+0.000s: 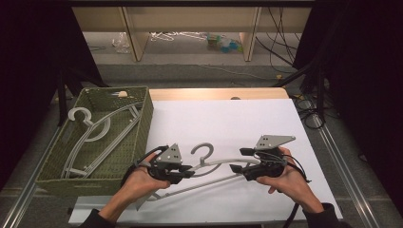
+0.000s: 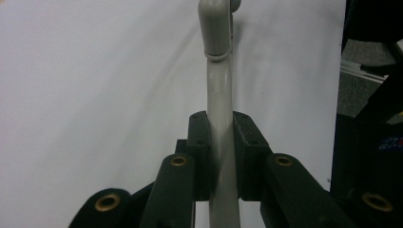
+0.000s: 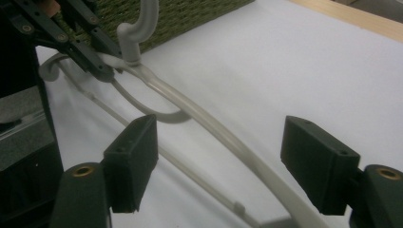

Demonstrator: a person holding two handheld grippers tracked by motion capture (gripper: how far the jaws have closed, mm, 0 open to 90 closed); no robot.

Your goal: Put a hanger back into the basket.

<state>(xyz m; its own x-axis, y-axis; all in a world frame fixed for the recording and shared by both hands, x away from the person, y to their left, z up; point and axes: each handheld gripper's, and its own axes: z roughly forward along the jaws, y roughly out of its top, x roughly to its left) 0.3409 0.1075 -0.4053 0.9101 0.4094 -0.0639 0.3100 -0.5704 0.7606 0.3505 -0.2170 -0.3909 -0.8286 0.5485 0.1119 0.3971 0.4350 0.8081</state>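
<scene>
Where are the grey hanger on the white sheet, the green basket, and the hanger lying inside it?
grey hanger (image 1: 205,151): high view, its hook.
green basket (image 1: 144,121): high view, right wall.
hanger in the basket (image 1: 80,114): high view, its hook.

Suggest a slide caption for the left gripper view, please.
Left gripper shut on the grey hanger above the white table.

Setting: a lab-style recording station. A desk covered by a white sheet (image 1: 228,118) stands between black curtains (image 1: 366,95), with aluminium rails (image 1: 340,161) along its sides. Loose black cables (image 1: 280,38) and light wooden shelving (image 1: 190,19) occupy the grey floor behind.
</scene>
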